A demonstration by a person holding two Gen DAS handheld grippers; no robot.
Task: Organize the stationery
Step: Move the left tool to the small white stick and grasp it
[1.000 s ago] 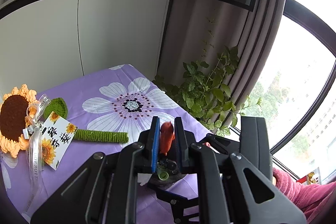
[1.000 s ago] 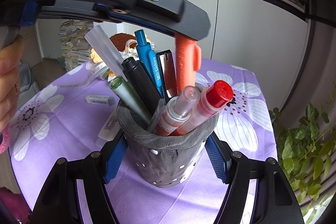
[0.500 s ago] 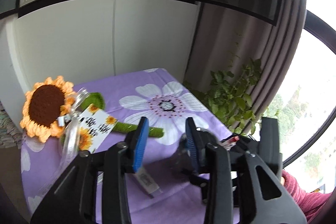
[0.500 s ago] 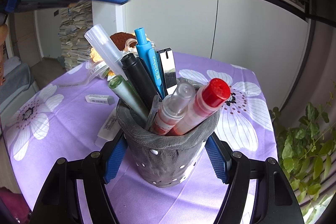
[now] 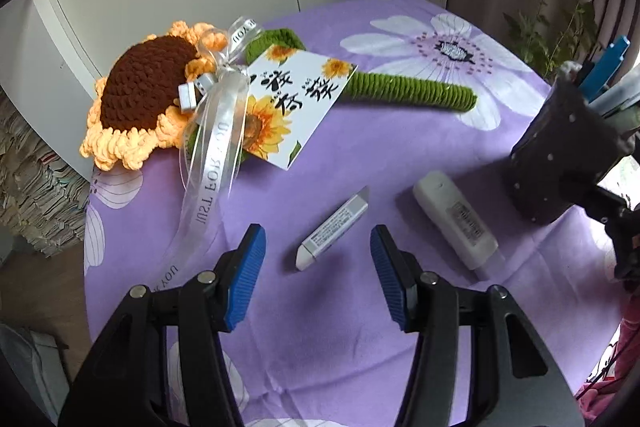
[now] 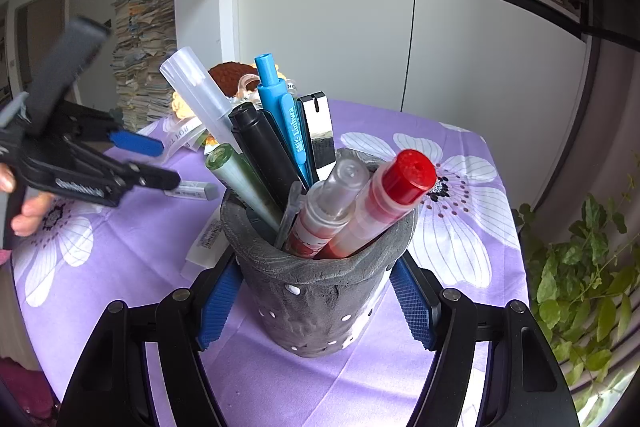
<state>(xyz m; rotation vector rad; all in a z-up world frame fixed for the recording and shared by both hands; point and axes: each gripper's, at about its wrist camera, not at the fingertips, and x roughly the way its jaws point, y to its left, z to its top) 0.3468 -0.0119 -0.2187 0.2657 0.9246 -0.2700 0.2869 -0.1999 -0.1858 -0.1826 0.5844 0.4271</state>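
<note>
My left gripper (image 5: 316,255) is open and empty, hovering above a small white eraser stick (image 5: 332,228) that lies on the purple cloth between its blue pads. A white tube (image 5: 456,219) lies just right of it. My right gripper (image 6: 314,301) is shut on the grey pen holder (image 6: 316,291), its blue pads pressing both sides. The holder is full of pens and markers, with a red-capped marker (image 6: 384,199) and a blue pen (image 6: 282,111). The holder also shows at the right of the left wrist view (image 5: 568,151). The left gripper shows in the right wrist view (image 6: 136,163).
A crocheted sunflower (image 5: 148,95) with green stem, ribbon and card (image 5: 296,99) lies at the back of the flowered purple tablecloth (image 5: 360,347). A potted plant (image 6: 580,267) stands past the table's right edge. White cabinets stand behind.
My left gripper let go of the orange item over the holder, opened, and swung left and down to hover over the eraser stick. The right gripper has kept still on the holder.
</note>
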